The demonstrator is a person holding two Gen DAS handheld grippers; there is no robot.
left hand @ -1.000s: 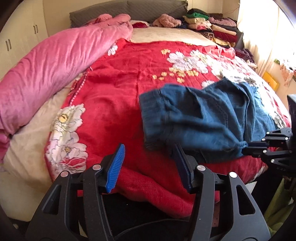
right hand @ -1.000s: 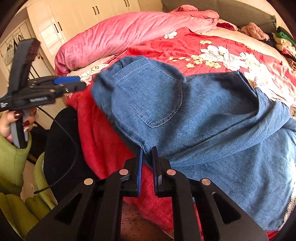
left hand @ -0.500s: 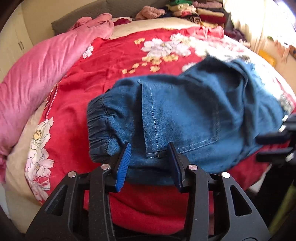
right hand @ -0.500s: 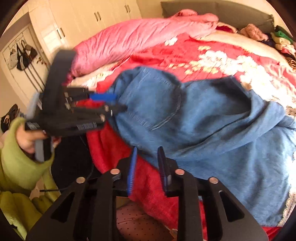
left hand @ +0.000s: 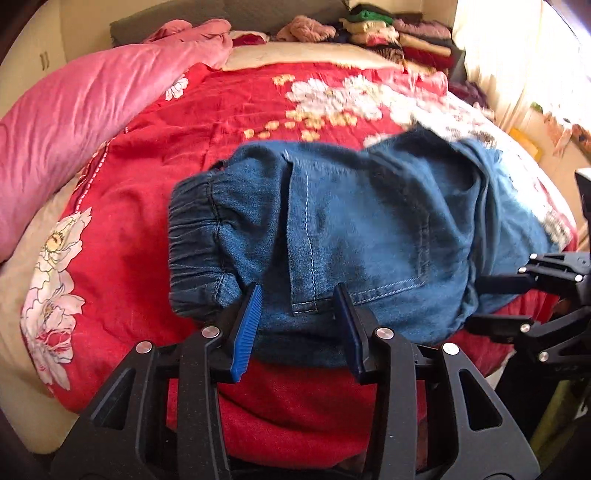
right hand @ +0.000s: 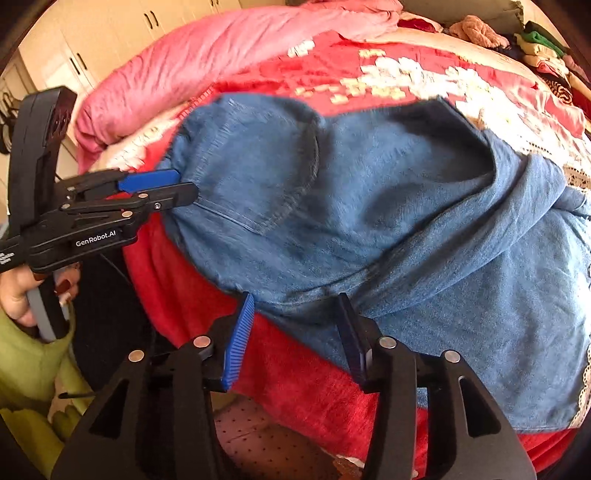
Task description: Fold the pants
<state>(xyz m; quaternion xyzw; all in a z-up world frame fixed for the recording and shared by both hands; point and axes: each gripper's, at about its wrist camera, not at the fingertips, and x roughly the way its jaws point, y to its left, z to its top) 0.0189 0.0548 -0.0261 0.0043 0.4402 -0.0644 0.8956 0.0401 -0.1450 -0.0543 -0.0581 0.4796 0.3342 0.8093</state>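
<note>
Blue denim pants (left hand: 351,229) lie bunched on the red floral bedspread (left hand: 166,177) near the bed's front edge, elastic waistband to the left, back pocket up. My left gripper (left hand: 297,328) is open, its blue pads either side of the pants' near edge below the pocket seam. My right gripper (right hand: 291,332) is open, jaws wide, at the near edge of the pants (right hand: 369,206). The left gripper also shows in the right wrist view (right hand: 184,188), its tips at the waistband end. The right gripper shows at the right in the left wrist view (left hand: 476,302).
A pink quilt (left hand: 74,110) is heaped along the left of the bed. Stacks of folded clothes (left hand: 388,33) sit by the headboard at the far right. White wardrobes (right hand: 92,48) stand to the left. A person's hand and green sleeve (right hand: 22,332) are at lower left.
My right gripper has let go of the pants and opened wide. My left gripper has moved in from the bare bedspread to the pants' near edge, still open.
</note>
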